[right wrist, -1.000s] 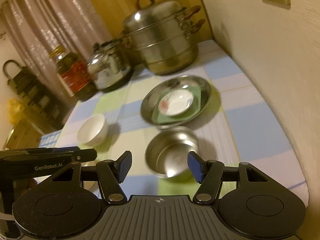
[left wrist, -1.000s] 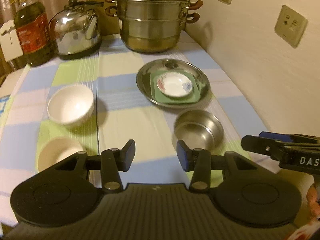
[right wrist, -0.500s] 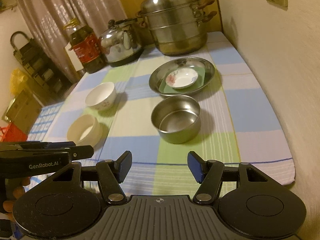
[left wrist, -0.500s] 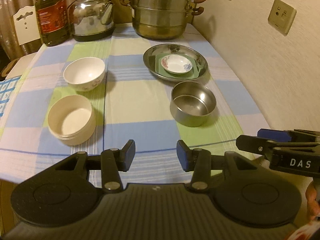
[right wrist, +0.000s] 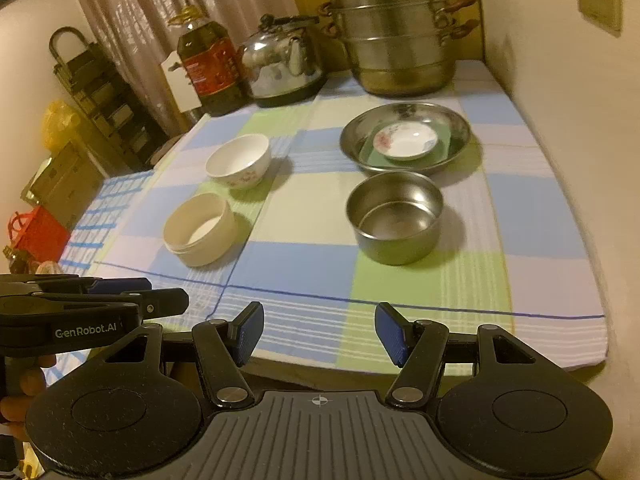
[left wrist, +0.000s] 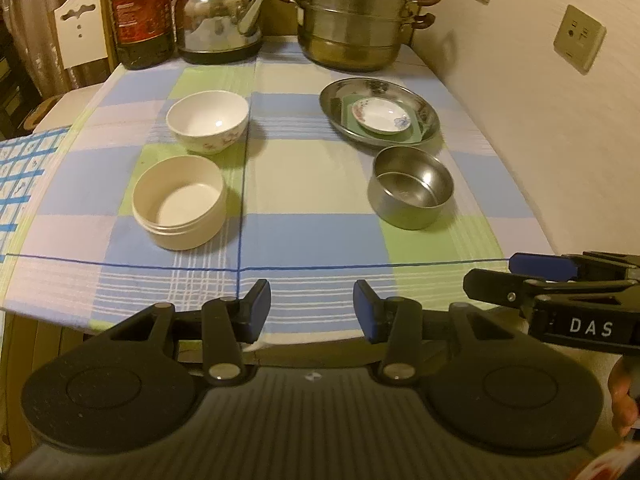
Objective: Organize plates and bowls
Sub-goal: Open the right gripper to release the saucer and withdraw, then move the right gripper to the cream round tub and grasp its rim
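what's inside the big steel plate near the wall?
In the steel plate: a green square dish, with a small white floral saucer on top. Anything beneath the green dish is hidden.

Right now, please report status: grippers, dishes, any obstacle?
Left gripper and right gripper open, empty, short of the table edge. Plates stacked in steel dish; steel bowl, white bowl, cream bowl separate. Nothing blocking.

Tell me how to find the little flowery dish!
Find the big steamer pot at the table's back. Just in front of it lies a wide steel plate holding a green square plate. The dish sits on top, the only small white saucer.
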A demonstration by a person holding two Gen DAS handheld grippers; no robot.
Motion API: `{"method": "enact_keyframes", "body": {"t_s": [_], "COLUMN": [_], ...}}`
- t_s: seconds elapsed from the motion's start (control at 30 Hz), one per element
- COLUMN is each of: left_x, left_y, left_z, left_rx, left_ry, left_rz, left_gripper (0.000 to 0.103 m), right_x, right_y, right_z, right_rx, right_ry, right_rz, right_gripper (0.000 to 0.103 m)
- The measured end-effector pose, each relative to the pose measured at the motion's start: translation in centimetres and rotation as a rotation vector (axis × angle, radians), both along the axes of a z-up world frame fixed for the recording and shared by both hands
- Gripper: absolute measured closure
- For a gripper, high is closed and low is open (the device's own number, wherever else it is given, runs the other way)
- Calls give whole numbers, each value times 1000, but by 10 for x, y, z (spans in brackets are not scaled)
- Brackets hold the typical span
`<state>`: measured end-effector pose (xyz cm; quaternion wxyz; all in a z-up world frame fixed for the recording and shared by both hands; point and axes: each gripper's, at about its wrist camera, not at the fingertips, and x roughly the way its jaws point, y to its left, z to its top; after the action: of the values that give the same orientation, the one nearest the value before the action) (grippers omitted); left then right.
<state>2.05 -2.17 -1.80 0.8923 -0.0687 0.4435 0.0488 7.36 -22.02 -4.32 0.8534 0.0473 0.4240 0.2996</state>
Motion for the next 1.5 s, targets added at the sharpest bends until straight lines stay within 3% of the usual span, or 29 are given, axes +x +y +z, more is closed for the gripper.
{"method": "enact_keyframes", "body": {"t_s": [0.37, 0.93, 1.5], "left_x": [3, 38, 87], "left_y": [57, 158, 209], "left_z": [-13, -34, -59], "left_rx": [-26, -29, -59], "left_ry": [39, 74, 89], "left_rz": [36, 96, 74], "left_gripper": [61, 62, 67], "right_x": [13, 58, 101], "right_y": [48, 131, 199], "right_z": [-4, -25, -50], "right_rx": [-27, -22, -7], "right_ry": [16, 98, 143], "right_rz": [38, 21, 22], "right_gripper": [41, 41, 42]}}
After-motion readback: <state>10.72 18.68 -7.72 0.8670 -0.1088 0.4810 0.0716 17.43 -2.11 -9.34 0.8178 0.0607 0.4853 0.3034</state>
